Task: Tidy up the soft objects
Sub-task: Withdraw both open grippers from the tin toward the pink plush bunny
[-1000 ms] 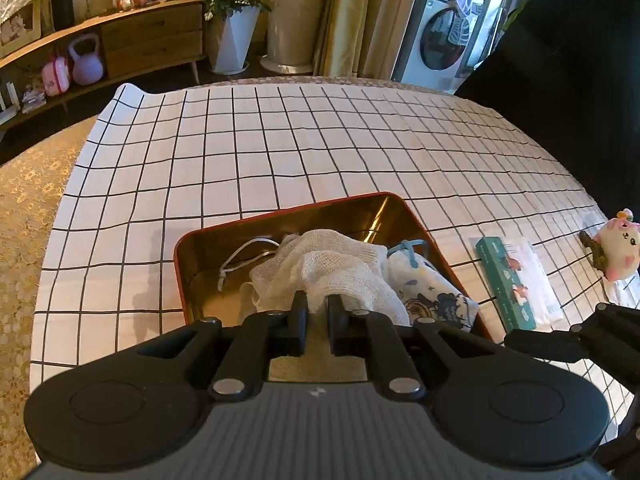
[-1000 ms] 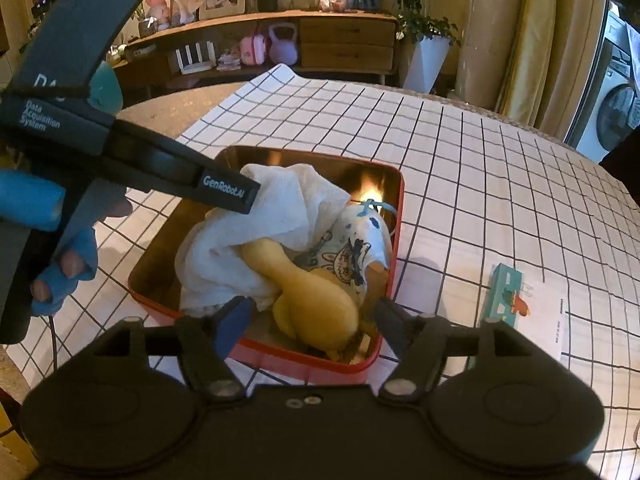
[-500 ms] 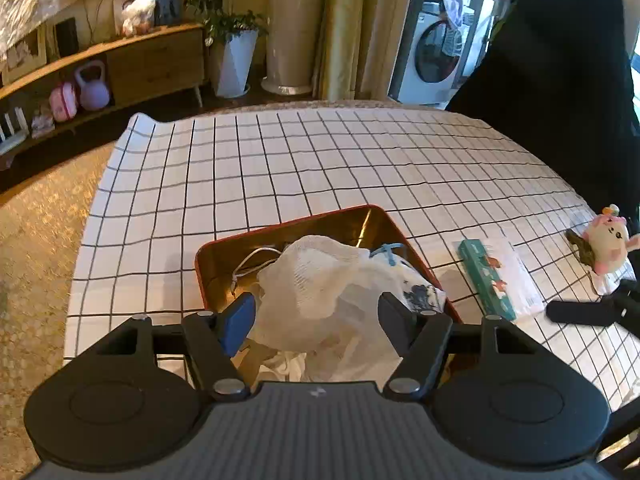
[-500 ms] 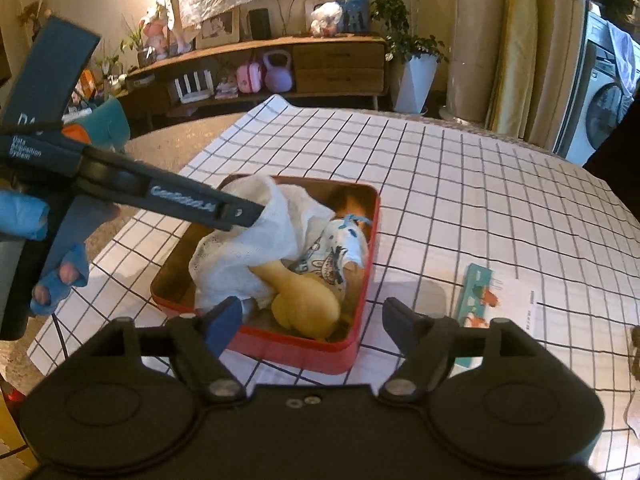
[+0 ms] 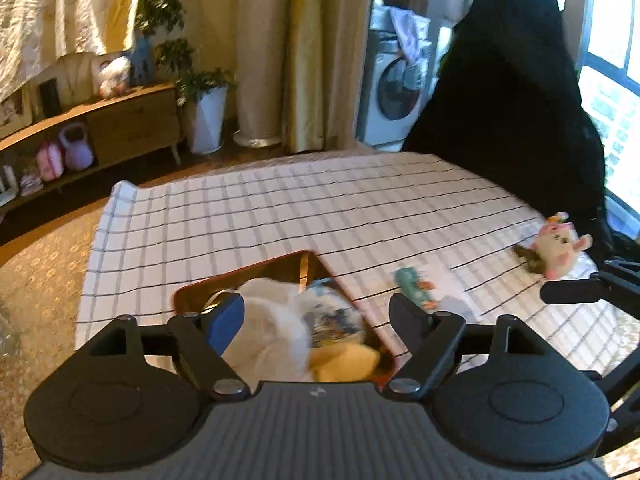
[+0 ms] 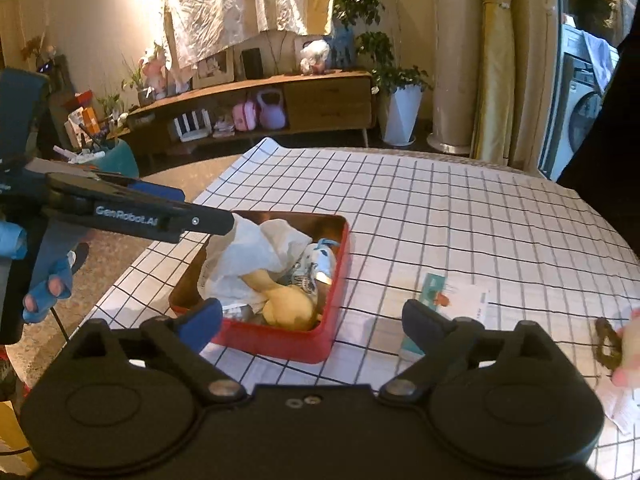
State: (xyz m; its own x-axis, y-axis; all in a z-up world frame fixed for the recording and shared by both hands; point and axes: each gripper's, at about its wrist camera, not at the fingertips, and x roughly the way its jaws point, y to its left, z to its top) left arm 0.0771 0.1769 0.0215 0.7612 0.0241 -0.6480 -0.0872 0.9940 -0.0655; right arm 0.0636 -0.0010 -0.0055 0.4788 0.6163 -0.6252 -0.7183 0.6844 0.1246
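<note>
A red tin (image 6: 338,280) sits on the checked tablecloth and holds a white gauze cloth (image 6: 248,256), a printed cloth (image 6: 316,268) and a yellow plush toy (image 6: 288,308). The tin (image 5: 280,266), the white cloth (image 5: 272,328) and the yellow plush (image 5: 344,364) also show in the left wrist view. My left gripper (image 5: 318,318) is open and empty above the tin's near side. My right gripper (image 6: 312,322) is open and empty, above and short of the tin. A pink plush toy (image 5: 558,244) lies at the right.
A green tissue pack (image 6: 430,288) with a white paper (image 6: 472,300) lies right of the tin. A dark chair back (image 5: 512,92) stands behind the table. The left gripper's arm (image 6: 132,212) crosses the right wrist view at left.
My left gripper opened, let go of the white cloth into the tin and pulled back and up. My right gripper also drew back and up from the tin.
</note>
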